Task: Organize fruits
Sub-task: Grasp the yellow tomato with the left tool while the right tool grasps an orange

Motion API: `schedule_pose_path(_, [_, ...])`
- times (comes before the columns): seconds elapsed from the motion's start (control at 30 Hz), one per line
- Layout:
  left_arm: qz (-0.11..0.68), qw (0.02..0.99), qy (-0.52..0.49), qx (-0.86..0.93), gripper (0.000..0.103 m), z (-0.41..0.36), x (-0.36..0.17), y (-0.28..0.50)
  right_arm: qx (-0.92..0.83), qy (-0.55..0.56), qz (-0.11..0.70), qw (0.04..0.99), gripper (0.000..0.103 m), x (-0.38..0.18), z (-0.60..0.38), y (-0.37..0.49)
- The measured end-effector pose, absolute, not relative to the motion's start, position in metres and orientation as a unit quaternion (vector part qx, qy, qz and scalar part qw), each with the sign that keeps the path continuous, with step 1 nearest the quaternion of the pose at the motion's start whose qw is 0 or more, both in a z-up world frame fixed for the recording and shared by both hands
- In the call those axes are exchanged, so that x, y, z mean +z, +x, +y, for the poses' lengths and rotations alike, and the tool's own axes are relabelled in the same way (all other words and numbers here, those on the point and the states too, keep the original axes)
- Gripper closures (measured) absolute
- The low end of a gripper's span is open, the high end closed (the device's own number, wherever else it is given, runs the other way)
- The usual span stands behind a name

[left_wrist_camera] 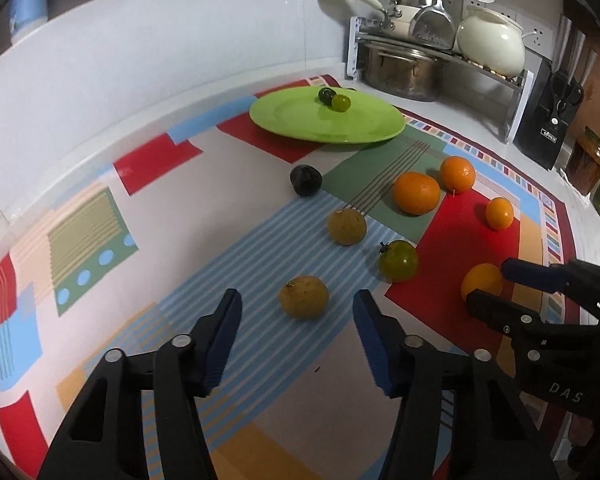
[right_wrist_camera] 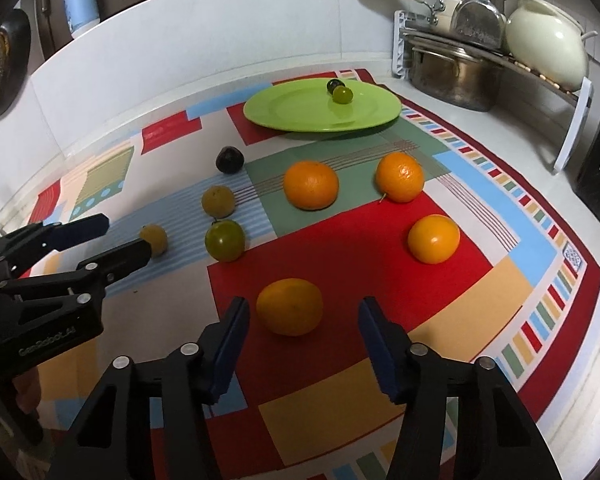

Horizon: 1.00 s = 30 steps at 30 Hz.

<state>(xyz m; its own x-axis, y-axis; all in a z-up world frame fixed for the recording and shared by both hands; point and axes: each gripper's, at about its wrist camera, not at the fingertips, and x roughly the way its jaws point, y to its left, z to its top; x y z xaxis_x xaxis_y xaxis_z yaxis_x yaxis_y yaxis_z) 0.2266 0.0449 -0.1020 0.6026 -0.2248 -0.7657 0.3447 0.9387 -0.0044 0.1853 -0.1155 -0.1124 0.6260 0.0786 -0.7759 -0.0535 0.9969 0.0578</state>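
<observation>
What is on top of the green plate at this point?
Two small round fruits sit near the far rim of the green plate: a light green one in front, touching a dark one that it partly covers. The rest of the plate is bare.

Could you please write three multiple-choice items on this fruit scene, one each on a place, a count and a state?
1. Where is the dark fruit lying?
A. on the plate
B. on the mat, short of the plate
C. in the steel pot

2. How many fruits are on the green plate?
A. two
B. four
C. none

3. How does the right gripper stand to the nearest orange fruit?
A. clamped on it
B. open, a finger on either side
C. lifting it off the mat

Key: 1 B, it rests on the patterned mat; 2 A, two small round fruits sit there; 3 B, gaps show beside both pads.
</observation>
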Motion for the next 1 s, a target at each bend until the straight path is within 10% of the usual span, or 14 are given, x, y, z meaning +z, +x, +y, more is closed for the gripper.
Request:
schedule_pose_path(0.33, [0.428,0.886,0.070,-0.162,0.074,0.038,-0.112,0.239,0.053,0.011,0.440,0.896,0.064,-0.118,-0.111,0.190])
schedule_pose_path(1.0, [0.402,0.897,0.070,-0.167,0.074,0.032,-0.079,0.212,0.077,0.007,0.403,0.912,0.066,-0.090,-0.116,0.181])
